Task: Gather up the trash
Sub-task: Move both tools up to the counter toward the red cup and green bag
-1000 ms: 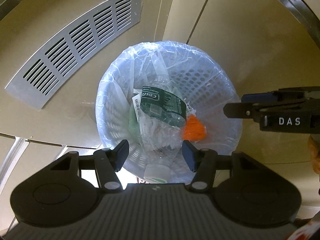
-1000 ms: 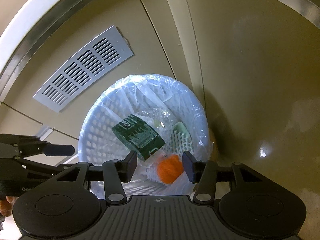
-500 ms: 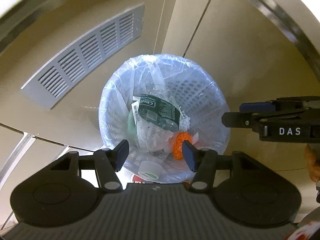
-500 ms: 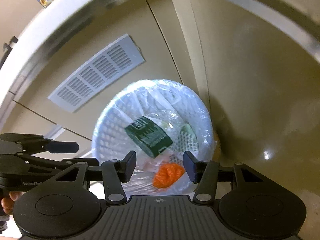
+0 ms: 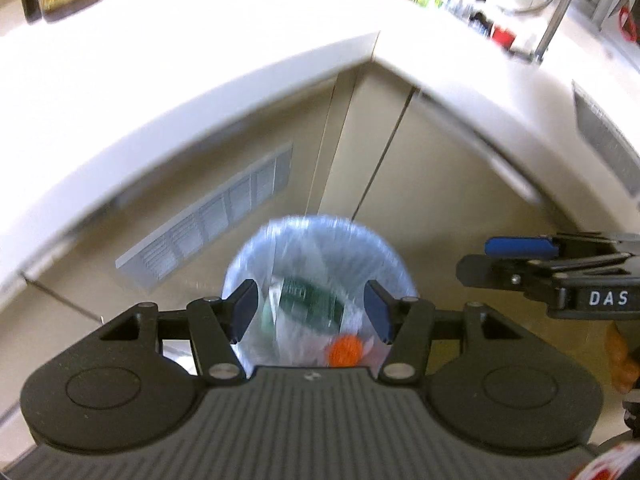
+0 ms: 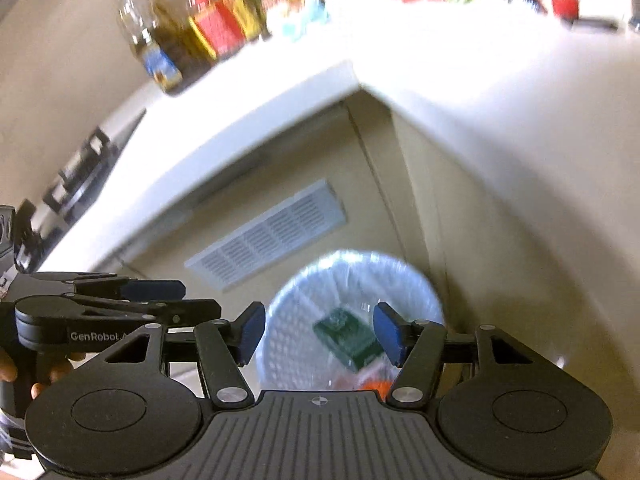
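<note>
Trash basket (image 5: 320,248) — blurred, seemingly well below — framed between empty fingers (image 5: 244,314).

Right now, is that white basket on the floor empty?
No. The white basket holds a green-labelled bottle and an orange scrap.

1. The right tool (image 6: 319,334) hung above a white mesh bin (image 6: 288,344) lined with clear plastic; its jaws were opening, with nothing gripped between them.
2. Inside the bin lay a dark green labelled wrapper (image 6: 346,338) and something orange (image 6: 376,385), too blurred to identify, perhaps a crumpled scrap.
3. The left tool (image 6: 160,300) reached in from the left edge, held by a hand (image 6: 24,376).
4. A grey vent grille (image 6: 266,234) sat in the beige cabinet front behind the bin.
5. Bottles (image 6: 160,48) and colourful packets (image 6: 224,20) stood on the white bench (image 6: 400,60) above.
</note>
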The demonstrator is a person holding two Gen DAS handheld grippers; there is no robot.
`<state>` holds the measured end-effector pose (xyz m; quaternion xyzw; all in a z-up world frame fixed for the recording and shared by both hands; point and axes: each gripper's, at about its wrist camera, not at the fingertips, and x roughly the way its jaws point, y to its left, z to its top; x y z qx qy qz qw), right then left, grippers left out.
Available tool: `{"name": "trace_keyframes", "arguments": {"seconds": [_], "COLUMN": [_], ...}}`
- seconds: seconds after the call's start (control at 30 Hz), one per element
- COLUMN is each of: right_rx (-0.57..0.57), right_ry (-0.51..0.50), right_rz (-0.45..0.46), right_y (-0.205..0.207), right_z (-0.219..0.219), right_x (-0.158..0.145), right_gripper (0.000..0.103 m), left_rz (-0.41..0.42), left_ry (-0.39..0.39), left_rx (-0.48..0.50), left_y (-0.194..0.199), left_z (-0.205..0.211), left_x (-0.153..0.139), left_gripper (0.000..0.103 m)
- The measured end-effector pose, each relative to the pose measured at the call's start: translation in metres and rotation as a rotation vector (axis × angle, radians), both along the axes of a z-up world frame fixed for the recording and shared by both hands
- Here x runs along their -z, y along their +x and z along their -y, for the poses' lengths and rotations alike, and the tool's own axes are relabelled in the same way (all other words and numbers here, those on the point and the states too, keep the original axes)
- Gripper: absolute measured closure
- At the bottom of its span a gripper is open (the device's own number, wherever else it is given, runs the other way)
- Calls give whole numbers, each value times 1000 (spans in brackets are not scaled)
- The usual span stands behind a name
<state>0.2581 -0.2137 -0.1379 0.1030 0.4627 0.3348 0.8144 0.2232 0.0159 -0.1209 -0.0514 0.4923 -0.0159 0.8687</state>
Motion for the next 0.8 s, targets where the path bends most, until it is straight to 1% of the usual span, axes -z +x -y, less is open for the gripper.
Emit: {"name": "trace_keyframes", "arguments": {"seconds": [0.17, 0.3, 0.37, 0.53, 0.6, 0.67, 0.8], "right_rx": [73, 168, 229, 383, 428, 452, 479], "right_ry": [31, 22, 7, -44, -60, -71, -92], "right_rz": [77, 157, 191, 262, 294, 313, 359], "right_y": [8, 22, 32, 65, 78, 93, 123], "right_z": [22, 47, 64, 104, 118, 130, 135], "right_x": [-33, -54, -62, -74, -76, -77, -79], "right_gripper": [40, 32, 30, 30, 30, 30, 30], "left_rz": [86, 147, 176, 224, 245, 262, 297], "left_ry": [11, 17, 21, 32, 31, 38, 50], "left_rx": [29, 71, 95, 152, 173, 193, 218], "left_y": [18, 42, 56, 96, 113, 129, 160], "left_z": [8, 16, 24, 42, 49, 56, 71], "left_x": [-29, -45, -51, -60, -63, -66, -69], "left_gripper": [48, 48, 48, 48, 48, 48, 48]}}
